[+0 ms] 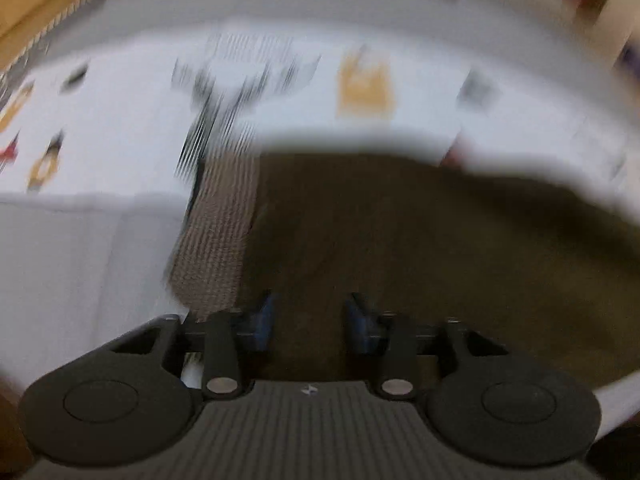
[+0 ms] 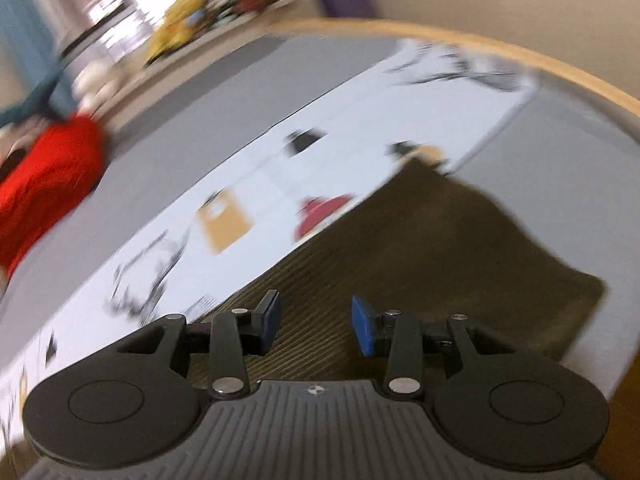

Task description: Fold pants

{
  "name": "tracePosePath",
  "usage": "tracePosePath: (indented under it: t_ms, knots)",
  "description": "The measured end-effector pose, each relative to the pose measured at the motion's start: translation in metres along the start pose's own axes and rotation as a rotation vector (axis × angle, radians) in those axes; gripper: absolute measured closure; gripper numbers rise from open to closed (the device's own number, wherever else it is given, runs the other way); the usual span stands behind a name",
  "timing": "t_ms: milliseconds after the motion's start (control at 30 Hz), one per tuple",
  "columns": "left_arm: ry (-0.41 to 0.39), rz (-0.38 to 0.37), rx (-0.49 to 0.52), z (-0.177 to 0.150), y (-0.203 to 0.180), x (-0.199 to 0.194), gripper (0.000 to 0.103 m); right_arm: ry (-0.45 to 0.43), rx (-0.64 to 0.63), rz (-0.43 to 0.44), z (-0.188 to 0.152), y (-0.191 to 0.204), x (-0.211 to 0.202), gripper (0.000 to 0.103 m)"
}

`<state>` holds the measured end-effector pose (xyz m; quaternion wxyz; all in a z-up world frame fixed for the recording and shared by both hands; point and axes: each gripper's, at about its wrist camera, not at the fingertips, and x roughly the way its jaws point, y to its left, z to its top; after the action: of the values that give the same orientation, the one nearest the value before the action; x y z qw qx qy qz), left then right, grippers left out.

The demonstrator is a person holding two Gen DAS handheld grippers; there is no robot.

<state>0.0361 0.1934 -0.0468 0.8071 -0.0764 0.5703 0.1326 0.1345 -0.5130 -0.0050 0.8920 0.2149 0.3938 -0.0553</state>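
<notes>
The dark olive-brown pants (image 1: 420,248) lie on a white printed cloth (image 1: 120,128), with a ribbed waistband (image 1: 216,240) at their left. My left gripper (image 1: 308,320) is open just above the pants, blue pads apart and empty. In the right wrist view the pants (image 2: 432,248) lie flat with a ribbed band (image 2: 312,280) near my right gripper (image 2: 314,322), which is open and empty over that band. Both views are motion-blurred.
The white printed cloth (image 2: 280,168) covers a grey surface (image 2: 200,92) with a wooden rim (image 2: 520,56). A red garment (image 2: 44,184) lies at the left of the right wrist view. Room clutter sits blurred in the background.
</notes>
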Motion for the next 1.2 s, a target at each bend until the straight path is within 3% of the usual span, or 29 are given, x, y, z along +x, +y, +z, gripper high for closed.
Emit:
tracePosePath:
  t_ms: [167,233,333,467,600,733,867,933,1000,1067,1200]
  knots:
    - [-0.004,0.005,-0.018,0.003,0.001,-0.003,0.075,0.058,-0.041,0.049,0.001,0.019,0.018,0.058]
    - [-0.037,0.015,0.009,0.007,-0.007,-0.005,0.062,0.083,-0.062,0.065,0.001,0.027,0.026,0.058]
    - [-0.085,0.029,0.029,0.010,-0.020,-0.010,0.057,0.113,-0.077,0.079,0.002,0.048,0.038,0.058]
    - [-0.137,-0.006,0.020,0.019,-0.029,-0.013,0.053,0.175,-0.012,0.111,0.004,0.072,0.065,0.058]
    - [-0.142,-0.035,0.005,0.024,-0.035,-0.011,0.052,0.299,0.057,0.150,0.000,0.100,0.098,0.058]
    - [-0.142,-0.048,0.004,0.028,-0.038,-0.009,0.052,0.406,0.109,0.078,-0.010,0.120,0.125,0.058]
    - [-0.145,-0.061,0.016,0.029,-0.040,-0.007,0.051,0.375,0.132,0.002,-0.011,0.134,0.131,0.057]
    - [-0.145,-0.069,0.024,0.028,-0.041,-0.007,0.051,0.360,0.132,-0.051,-0.012,0.138,0.131,0.071]
    - [-0.146,-0.074,0.034,0.028,-0.043,-0.006,0.051,0.343,0.112,-0.102,-0.013,0.140,0.128,0.093]
    - [-0.151,-0.082,0.037,0.028,-0.044,-0.008,0.051,0.321,0.147,-0.090,-0.010,0.134,0.123,0.097]
    - [-0.180,-0.121,0.043,0.029,-0.050,-0.015,0.051,0.119,0.235,-0.057,0.006,0.123,0.097,0.103]
